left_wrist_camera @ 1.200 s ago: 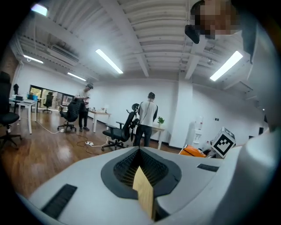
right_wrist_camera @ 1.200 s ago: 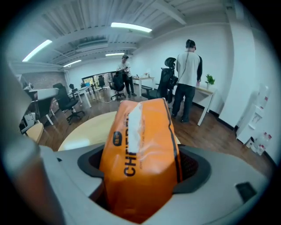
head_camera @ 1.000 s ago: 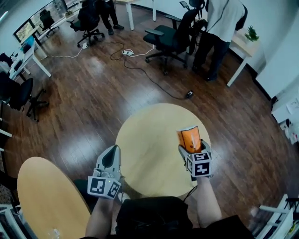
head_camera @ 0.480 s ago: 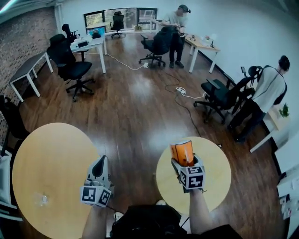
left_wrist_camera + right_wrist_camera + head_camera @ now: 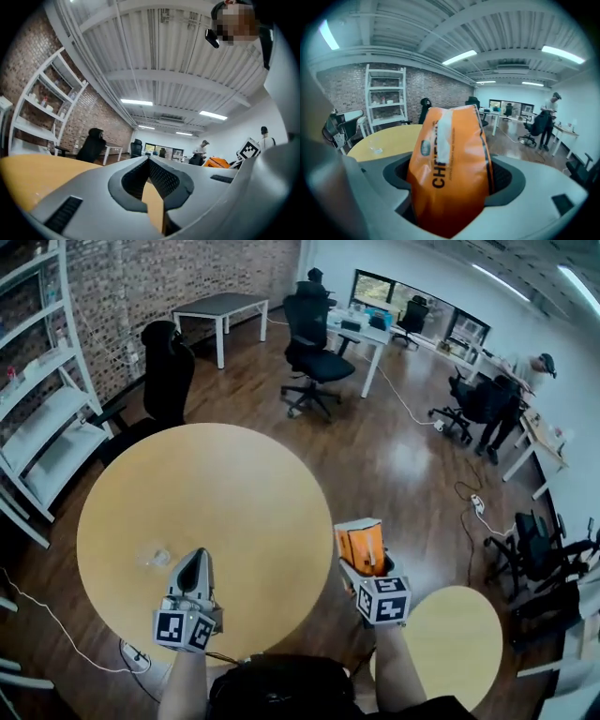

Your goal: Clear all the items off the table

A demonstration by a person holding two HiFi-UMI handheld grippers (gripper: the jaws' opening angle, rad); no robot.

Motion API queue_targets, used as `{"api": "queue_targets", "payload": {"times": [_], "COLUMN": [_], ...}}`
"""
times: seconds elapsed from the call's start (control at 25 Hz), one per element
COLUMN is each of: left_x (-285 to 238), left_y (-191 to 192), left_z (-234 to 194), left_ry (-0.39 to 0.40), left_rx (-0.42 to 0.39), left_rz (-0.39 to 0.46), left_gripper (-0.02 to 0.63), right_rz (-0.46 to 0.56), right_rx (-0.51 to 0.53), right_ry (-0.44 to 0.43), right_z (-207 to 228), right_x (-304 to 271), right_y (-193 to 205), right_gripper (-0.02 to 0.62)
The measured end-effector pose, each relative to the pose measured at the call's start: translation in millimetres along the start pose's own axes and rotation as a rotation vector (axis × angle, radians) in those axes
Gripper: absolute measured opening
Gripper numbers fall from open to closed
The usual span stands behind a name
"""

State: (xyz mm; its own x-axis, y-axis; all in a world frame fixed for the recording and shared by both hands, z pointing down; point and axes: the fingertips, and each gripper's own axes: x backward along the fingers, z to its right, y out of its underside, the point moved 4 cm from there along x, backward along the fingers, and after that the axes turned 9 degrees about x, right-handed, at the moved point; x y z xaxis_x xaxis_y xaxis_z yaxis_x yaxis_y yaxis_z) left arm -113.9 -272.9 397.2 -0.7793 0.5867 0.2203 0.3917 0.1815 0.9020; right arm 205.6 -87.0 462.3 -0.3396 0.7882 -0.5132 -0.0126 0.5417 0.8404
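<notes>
Our right tongs (image 5: 364, 563), lower centre of the head view, are clamped on an orange snack pouch (image 5: 360, 542). It is glossy foil, softly creased, with dark lettering and a pale strip down its front. The pouch stands upright between the ribbed pads, which press into its sides, and it appears just right of the large counter's rim.

Our left tongs (image 5: 195, 559) are closed with nothing in them, their grey wedge-shaped jaws meeting at the tip. They sit over the lower edge of the large round counter (image 5: 206, 484), a smooth, pale wood disc filling the left half of the frame.

A small clear object (image 5: 155, 556) lies on that top, near the left tongs; we cannot tell what it is.

A smaller round counter (image 5: 459, 634) of the same wood sits at lower right, with a strip of dark plank floor (image 5: 394, 456) between the two. White open shelving (image 5: 47, 427) lines the brick wall at far left, and a black office chair (image 5: 169, 371) stands close to the counter's upper rim.
</notes>
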Motion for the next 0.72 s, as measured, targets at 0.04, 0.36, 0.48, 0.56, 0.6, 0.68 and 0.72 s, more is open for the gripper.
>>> {"api": "queue_targets", "payload": {"times": [0.04, 0.36, 0.48, 0.56, 0.6, 0.68, 0.72], "left_x": [10, 87, 105, 112, 114, 116, 116], "left_y": [-10, -67, -68, -68, -68, -63, -59], "left_z": [-17, -105, -119, -125, -128, -132, -133], "left_ry": [-0.031, -0.264, -0.331, -0.368, -0.388, -0.423, -0.434], "left_rx": [-0.025, -0.104, -0.103, -0.103, -0.101, -0.089, -0.082], "left_rz": [0.006, 0.084, 0.083, 0.092, 0.096, 0.095, 0.089], "left_gripper": [0.000, 0.000, 0.000, 0.000, 0.000, 0.000, 0.000], "right_rz": [0.013, 0.050, 0.019, 0.006, -0.003, -0.024, -0.030], "right_rx": [0.023, 0.152, 0.181, 0.196, 0.199, 0.199, 0.200], "right_ry": [-0.037, -0.256, -0.301, -0.328, -0.342, -0.373, -0.387], "right_z": [-23, -150, -171, -180, -183, -189, -192], "right_x": [-14, -78, -93, -107, -116, -134, -142], "right_y": [-14, -84, -90, -94, -94, -93, -93], "right_gripper": [0.430, 0.430, 0.431, 0.431, 0.431, 0.431, 0.431]}}
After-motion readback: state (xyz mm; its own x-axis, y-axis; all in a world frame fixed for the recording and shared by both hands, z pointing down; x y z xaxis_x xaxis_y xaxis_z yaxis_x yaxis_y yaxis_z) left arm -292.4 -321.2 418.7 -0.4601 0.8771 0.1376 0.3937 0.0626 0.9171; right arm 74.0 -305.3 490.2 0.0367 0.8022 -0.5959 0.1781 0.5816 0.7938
